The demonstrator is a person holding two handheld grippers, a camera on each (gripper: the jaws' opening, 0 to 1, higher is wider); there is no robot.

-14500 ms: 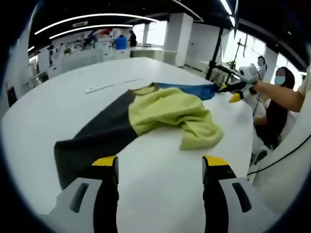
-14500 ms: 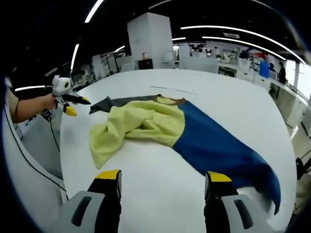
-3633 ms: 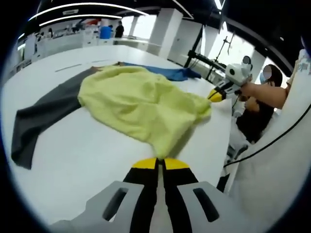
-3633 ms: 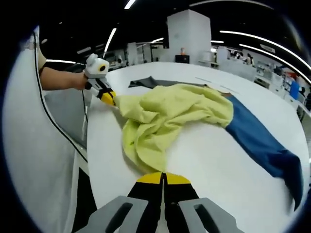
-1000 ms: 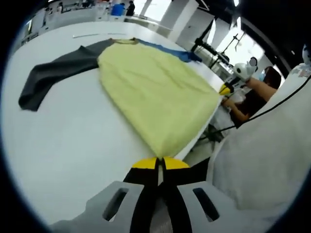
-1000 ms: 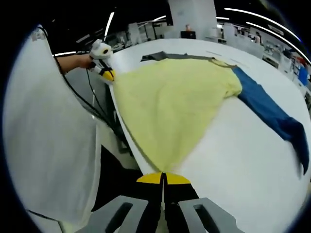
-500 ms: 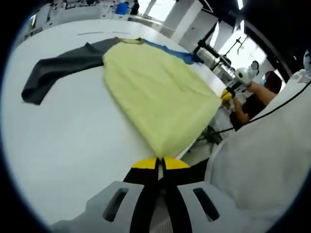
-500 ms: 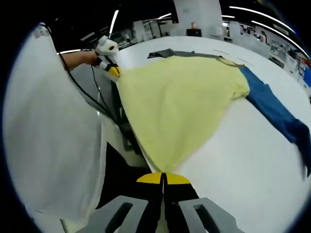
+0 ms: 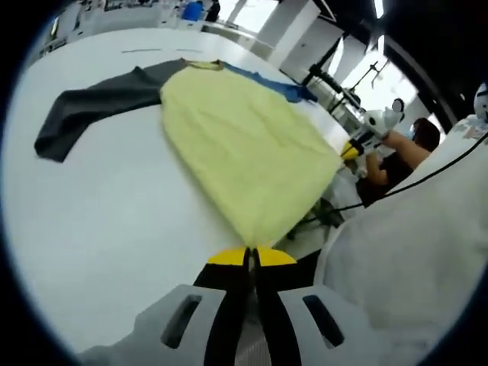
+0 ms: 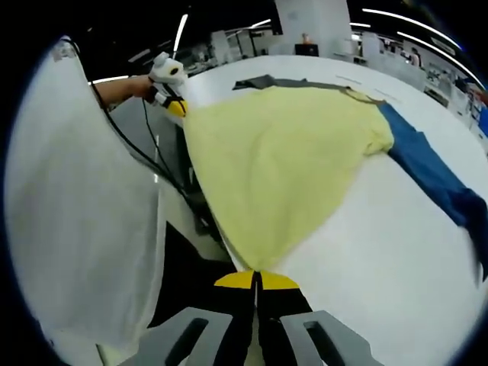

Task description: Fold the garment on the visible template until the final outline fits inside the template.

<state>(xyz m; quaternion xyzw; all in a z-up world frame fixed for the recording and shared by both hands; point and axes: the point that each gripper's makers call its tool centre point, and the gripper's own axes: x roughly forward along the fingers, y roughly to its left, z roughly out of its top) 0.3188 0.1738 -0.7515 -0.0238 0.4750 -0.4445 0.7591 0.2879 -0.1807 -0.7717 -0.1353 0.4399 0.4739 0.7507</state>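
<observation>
The garment is a shirt with a yellow body [image 9: 244, 145], a grey sleeve [image 9: 84, 103] and a blue sleeve [image 9: 271, 84], spread on a white table [image 9: 99, 229]. My left gripper [image 9: 252, 253] is shut on one corner of the yellow hem at the table's near edge. In the right gripper view the yellow body [image 10: 282, 160] fans out from my right gripper [image 10: 258, 274], which is shut on the other hem corner. The blue sleeve [image 10: 435, 179] trails right and the grey sleeve [image 10: 263, 82] lies far back. Each gripper shows in the other's view: right gripper [image 9: 357, 145], left gripper [image 10: 171, 97].
The hem is stretched along the table edge [image 10: 194, 198], with floor and dark cables [image 10: 164, 183] below it. The person's white clothing [image 9: 412, 252] fills the side beyond the edge. A thin strip [image 9: 141, 51] lies on the far tabletop, and office desks stand behind.
Both grippers, once open near the crumpled shirt, have shut on the hem corners and drawn the yellow body flat toward the table edge. Little shifted in the last second.
</observation>
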